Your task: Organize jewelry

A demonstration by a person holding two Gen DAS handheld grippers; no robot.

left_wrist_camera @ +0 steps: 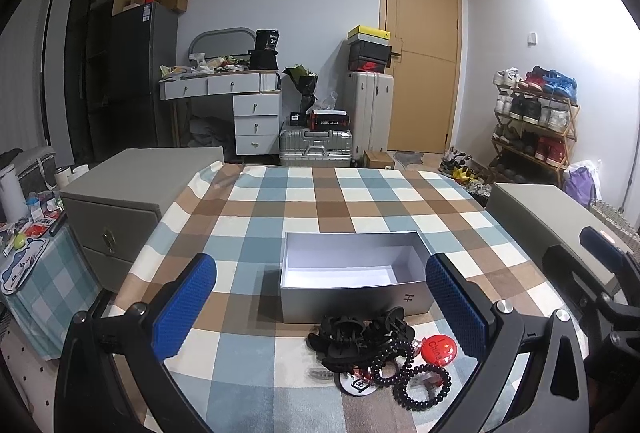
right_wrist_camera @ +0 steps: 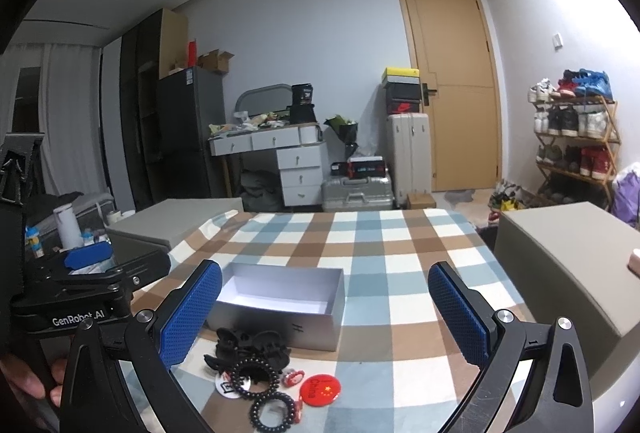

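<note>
Both hand-held grippers, left (left_wrist_camera: 320,307) and right (right_wrist_camera: 325,313), spread wide, holding nothing. Jewelry pile (left_wrist_camera: 380,357) heaped on desk (left_wrist_camera: 360,193) just before empty box (left_wrist_camera: 352,277). Risk: coil ties (left_wrist_camera: 420,385) tangled with clips (left_wrist_camera: 352,337), dragging neighbours; flat badge (left_wrist_camera: 438,349) slipping from pads.

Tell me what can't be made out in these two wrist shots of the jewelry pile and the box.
- Black hair claws: tangled together in the left wrist view, so their count is unclear.
- White round badge: print mostly covered by the black spiral hair ties.
- Silver box: in the right wrist view its near wall hides the floor's front strip.
- Small red-and-white piece: too small to identify.
- Left gripper: only partly in the right wrist view.
</note>
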